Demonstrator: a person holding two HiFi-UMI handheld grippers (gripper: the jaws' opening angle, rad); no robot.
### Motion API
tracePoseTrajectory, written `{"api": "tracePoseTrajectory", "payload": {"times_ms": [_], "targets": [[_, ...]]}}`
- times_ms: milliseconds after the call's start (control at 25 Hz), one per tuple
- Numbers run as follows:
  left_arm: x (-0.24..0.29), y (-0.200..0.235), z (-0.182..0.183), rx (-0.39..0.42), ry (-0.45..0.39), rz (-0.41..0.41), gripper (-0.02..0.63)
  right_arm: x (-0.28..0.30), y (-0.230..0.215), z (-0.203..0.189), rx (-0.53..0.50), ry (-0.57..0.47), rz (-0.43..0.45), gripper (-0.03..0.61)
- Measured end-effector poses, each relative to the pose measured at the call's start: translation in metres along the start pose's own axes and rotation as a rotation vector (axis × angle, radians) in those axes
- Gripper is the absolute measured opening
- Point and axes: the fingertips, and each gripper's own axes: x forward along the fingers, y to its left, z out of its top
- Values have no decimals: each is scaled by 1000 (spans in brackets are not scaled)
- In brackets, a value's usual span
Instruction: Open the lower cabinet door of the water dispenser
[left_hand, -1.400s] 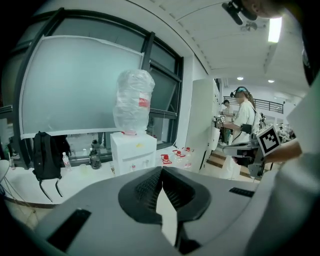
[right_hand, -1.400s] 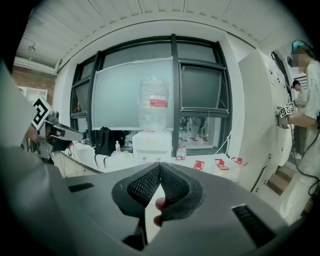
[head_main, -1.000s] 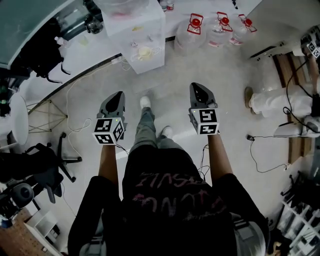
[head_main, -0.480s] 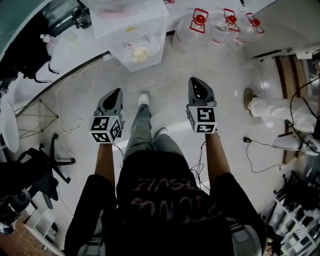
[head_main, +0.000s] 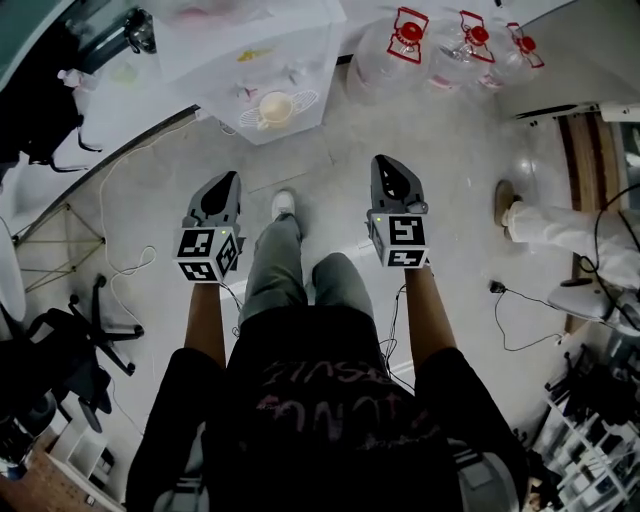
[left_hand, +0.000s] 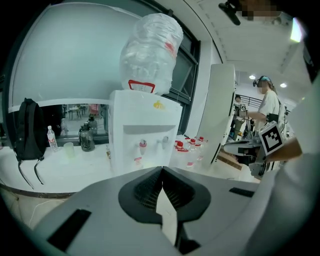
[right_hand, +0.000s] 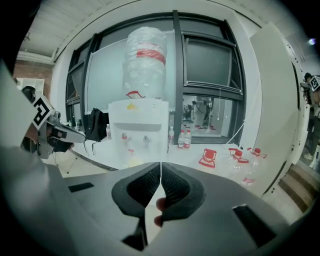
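Your left tongs (head_main: 229, 178) and right tongs (head_main: 384, 161) are both pressed together and empty, and the water dispenser (head_main: 262, 62) stands upright well ahead, nearer the left tongs, its lower cabinet door hidden.

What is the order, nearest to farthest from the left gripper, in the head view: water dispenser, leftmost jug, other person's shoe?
1. The water dispenser, just ahead of the left gripper.
2. The leftmost jug, ahead and right.
3. The other person's shoe, far right.

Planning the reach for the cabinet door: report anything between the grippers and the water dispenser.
Nothing visible: only bare floor lies between the left gripper, the right gripper and the water dispenser.
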Motion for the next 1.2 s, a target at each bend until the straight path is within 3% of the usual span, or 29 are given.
{"api": "tracePoseTrajectory", "payload": {"times_ms": [1200], "targets": [[169, 115, -181, -12, -105, 104, 12, 198, 4, -201, -10, -37, 37, 18]]}}
